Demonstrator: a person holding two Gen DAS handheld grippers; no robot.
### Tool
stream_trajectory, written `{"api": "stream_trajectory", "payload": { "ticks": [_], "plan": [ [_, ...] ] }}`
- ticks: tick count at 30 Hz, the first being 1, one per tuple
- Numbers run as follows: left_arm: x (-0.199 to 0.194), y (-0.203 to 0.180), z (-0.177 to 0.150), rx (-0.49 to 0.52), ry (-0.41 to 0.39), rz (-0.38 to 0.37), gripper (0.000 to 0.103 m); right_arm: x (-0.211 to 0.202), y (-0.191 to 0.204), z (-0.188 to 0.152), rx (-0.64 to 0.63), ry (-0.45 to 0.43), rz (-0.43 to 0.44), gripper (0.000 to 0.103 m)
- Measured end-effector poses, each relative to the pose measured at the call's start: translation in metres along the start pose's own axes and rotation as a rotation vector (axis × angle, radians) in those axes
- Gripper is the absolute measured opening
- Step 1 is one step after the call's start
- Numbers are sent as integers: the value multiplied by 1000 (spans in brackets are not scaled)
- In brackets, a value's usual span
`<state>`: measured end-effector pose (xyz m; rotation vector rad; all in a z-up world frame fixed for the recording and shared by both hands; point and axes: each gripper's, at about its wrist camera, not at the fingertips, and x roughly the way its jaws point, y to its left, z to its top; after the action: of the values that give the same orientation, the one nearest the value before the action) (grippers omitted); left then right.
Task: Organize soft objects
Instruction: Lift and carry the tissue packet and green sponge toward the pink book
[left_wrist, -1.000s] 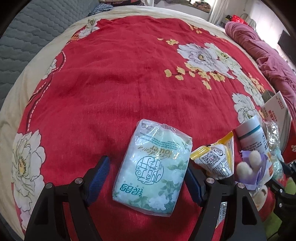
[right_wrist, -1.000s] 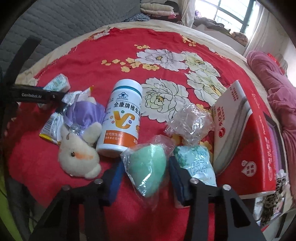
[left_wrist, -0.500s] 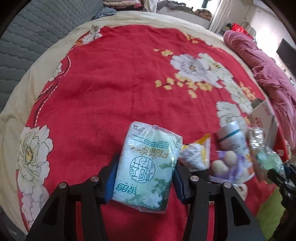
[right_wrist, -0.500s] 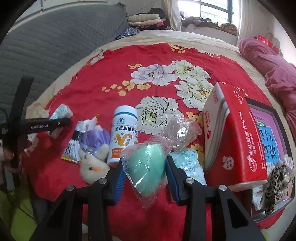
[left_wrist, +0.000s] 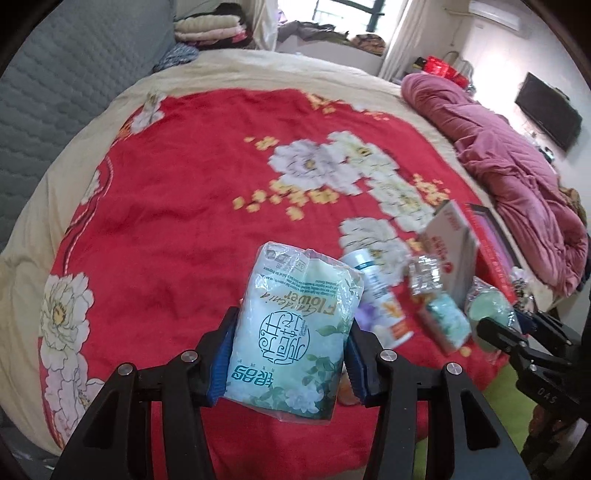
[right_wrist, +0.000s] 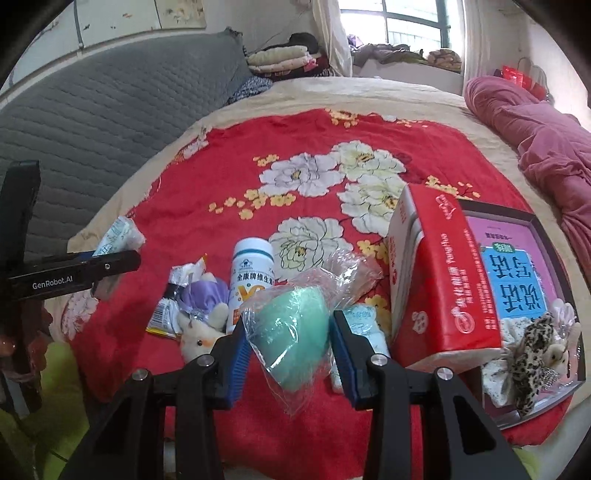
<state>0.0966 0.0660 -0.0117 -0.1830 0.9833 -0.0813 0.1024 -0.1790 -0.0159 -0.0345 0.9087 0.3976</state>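
My left gripper (left_wrist: 288, 354) is clamped on the tissue pack (left_wrist: 295, 332), held above the bed's (left_wrist: 177, 206) near edge. My right gripper (right_wrist: 288, 349) pinches the bagged green sponge (right_wrist: 295, 332) above that edge, beside the red box (right_wrist: 439, 273).

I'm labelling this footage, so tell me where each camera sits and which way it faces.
Left wrist: on the left tool, facing across the red blanket; its own fingers clamp a tissue pack, the right tool at right edge.
Right wrist: on the right tool, facing the same way; fingers clamp a bagged green sponge, the left tool at left edge.
Shared: white bottle, red box.
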Motion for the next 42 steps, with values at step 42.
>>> {"api": "stream_trajectory", "payload": {
  "ticks": [42],
  "plan": [
    [-50, -231, 17, 301, -93, -144, 53, -130, -137, -9, 271, -256, -147, 42]
  ]
}}
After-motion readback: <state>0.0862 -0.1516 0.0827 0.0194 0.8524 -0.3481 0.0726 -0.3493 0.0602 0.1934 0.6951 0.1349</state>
